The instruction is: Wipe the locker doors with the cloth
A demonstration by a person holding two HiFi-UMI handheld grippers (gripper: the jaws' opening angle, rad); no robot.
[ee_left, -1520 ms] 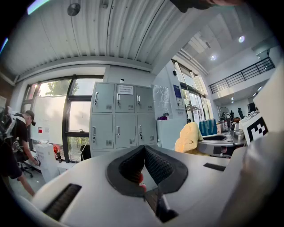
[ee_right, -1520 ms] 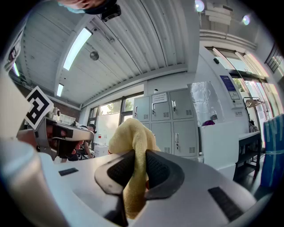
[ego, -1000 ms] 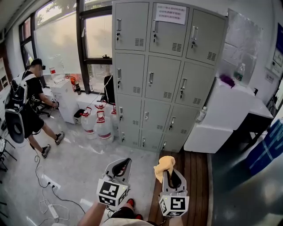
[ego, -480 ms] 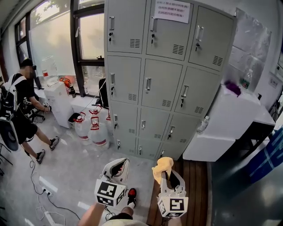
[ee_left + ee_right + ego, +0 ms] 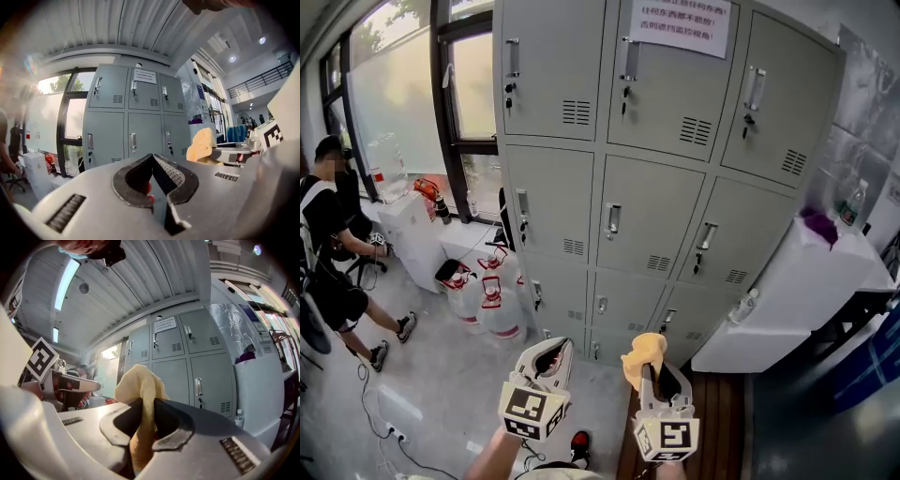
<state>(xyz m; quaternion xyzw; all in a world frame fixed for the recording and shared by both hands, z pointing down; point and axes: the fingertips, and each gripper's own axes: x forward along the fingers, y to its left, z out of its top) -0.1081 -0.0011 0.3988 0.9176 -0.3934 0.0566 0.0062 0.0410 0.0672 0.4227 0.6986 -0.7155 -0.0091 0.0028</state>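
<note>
A tall grey locker bank (image 5: 656, 178) with several doors fills the middle of the head view, a white paper notice (image 5: 679, 24) stuck on its top middle door. A yellow cloth (image 5: 643, 353) bunches up out of my right gripper (image 5: 652, 367), which is shut on it, low in the view and well short of the doors. The cloth (image 5: 140, 390) stands pinched between the jaws in the right gripper view. My left gripper (image 5: 555, 349) sits beside it, shut and holding nothing. The lockers (image 5: 133, 122) lie straight ahead in the left gripper view.
A white cabinet (image 5: 787, 300) stands against the lockers' right side, a purple thing (image 5: 818, 226) on top. Water jugs (image 5: 487, 300) with red caps sit at the lockers' lower left near the window. A person (image 5: 328, 253) in black bends at the far left. Cables lie on the floor.
The lockers have grown larger and nearer in the head view and shifted left. Both grippers keep the same pose, the cloth still in the right one.
</note>
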